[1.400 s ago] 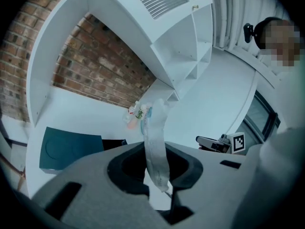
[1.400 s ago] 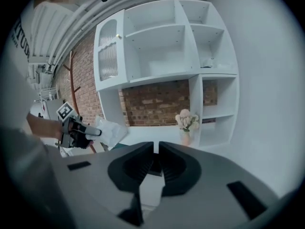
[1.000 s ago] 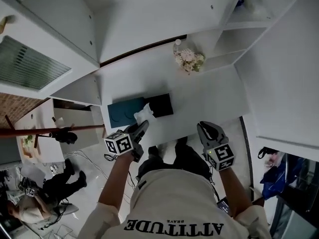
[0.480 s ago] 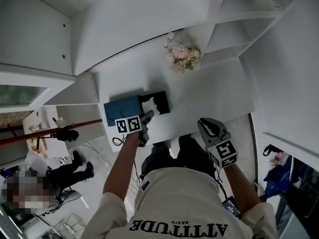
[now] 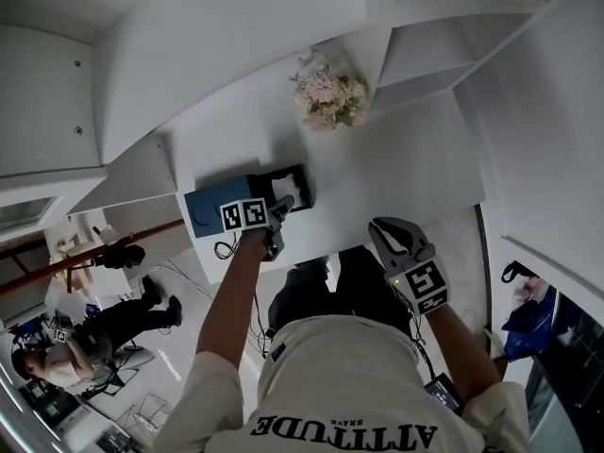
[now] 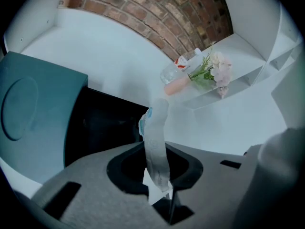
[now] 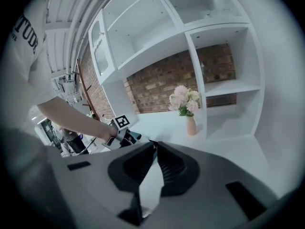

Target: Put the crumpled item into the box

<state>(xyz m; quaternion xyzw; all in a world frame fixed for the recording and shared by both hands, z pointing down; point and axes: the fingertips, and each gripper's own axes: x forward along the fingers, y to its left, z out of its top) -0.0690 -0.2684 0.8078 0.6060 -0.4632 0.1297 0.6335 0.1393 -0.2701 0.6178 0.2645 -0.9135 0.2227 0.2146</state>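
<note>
Now the left gripper point(image 5: 279, 211) is pinching the crumpled item point(image 6: 156, 142) over the box's point(image 5: 206, 208) dark opening; the right gripper point(image 7: 154, 146) is hanging closed, empty.

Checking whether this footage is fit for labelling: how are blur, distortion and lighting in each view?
Head view: evenly lit and sharp, though shelves bow from the wide lens. Left gripper view: fisheye with dark corners; the crumpled item between the jaws looks slightly soft, the box's black opening shows no detail. Right gripper view: same fisheye; the flowers are clear, the near foreground soft.
</note>
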